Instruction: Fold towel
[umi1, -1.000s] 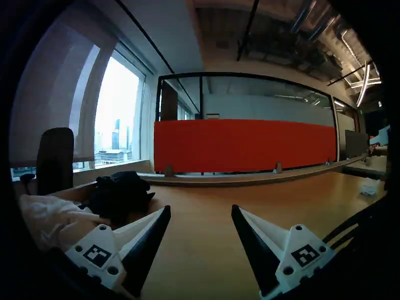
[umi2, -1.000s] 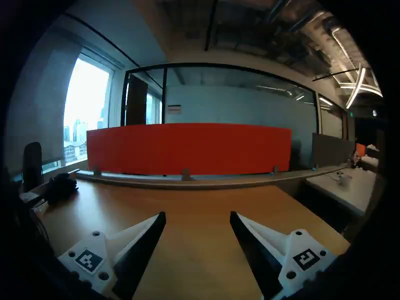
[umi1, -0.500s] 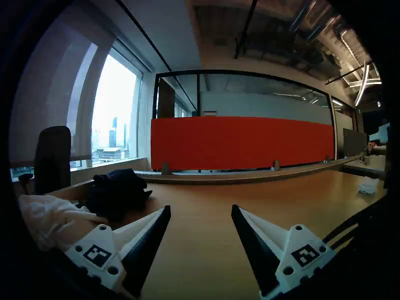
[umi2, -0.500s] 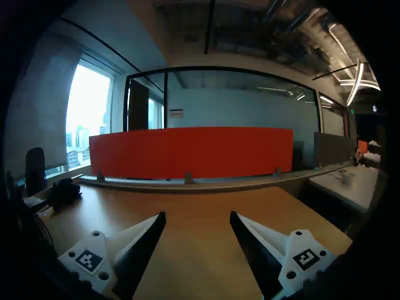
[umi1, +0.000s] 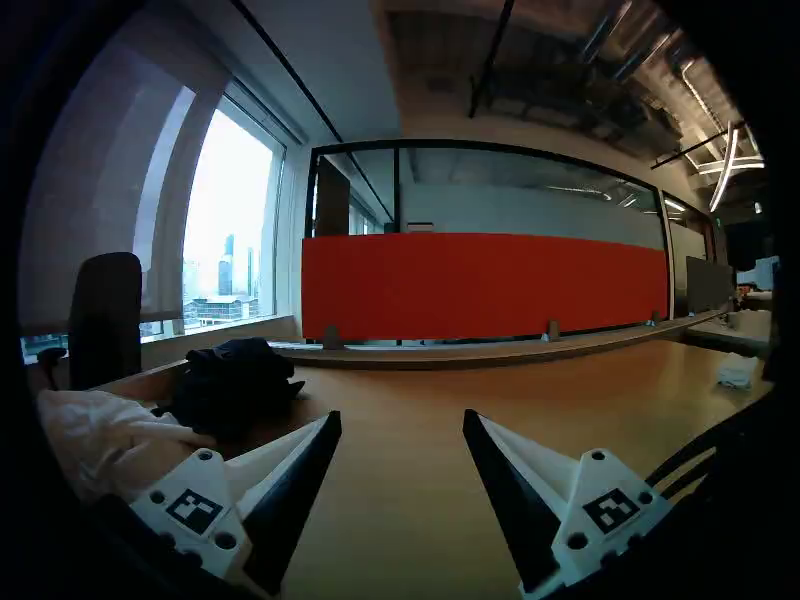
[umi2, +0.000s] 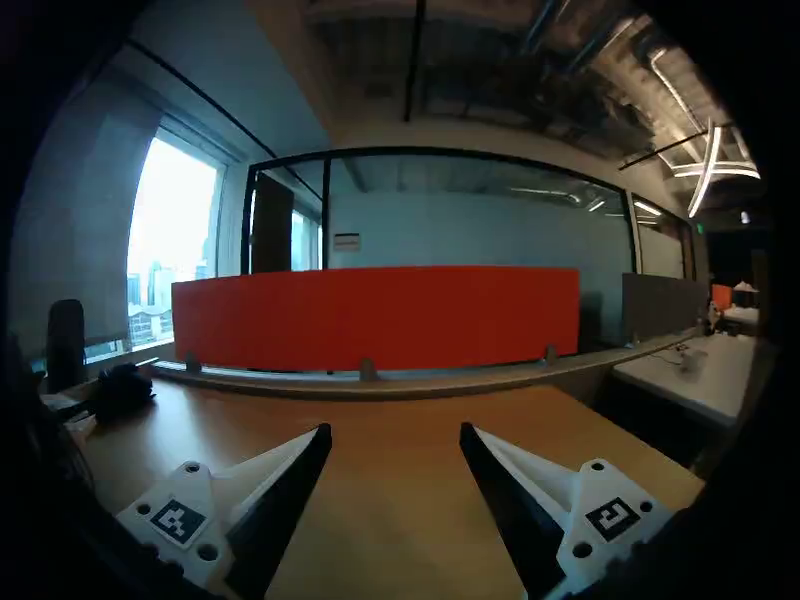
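Far to the left of the left gripper view lies a crumpled white cloth (umi1: 105, 440), unfolded and bunched into soft lumps at the edge of the wooden desk (umi1: 420, 400). Touching it on its far side is a black cloth (umi1: 235, 385), heaped loosely and also unfolded. Which of the two counts as the towel cannot be told. Part of the white cloth is hidden behind the near finger (umi1: 235, 495) of the left gripper (umi1: 400, 415). That gripper hangs low over bare desk wood with its jaws spread wide and nothing between them; it is near both cloths but not touching them.

The right gripper (umi2: 395, 428) is likewise released, with its fingers apart over the desk and grasping nothing. In the right gripper view the black cloth sits well away at the far left of the desk.

A red divider panel (umi1: 485, 288) stands along the back edge of the desk, with glass partitions behind it. A dark office chair (umi1: 105, 315) stands before the bright window (umi1: 225, 245). A small white crumpled item (umi1: 738, 372), too small to make out, rests at the desk's far right. A pale neighbouring desk (umi2: 700, 378) lies to the right.
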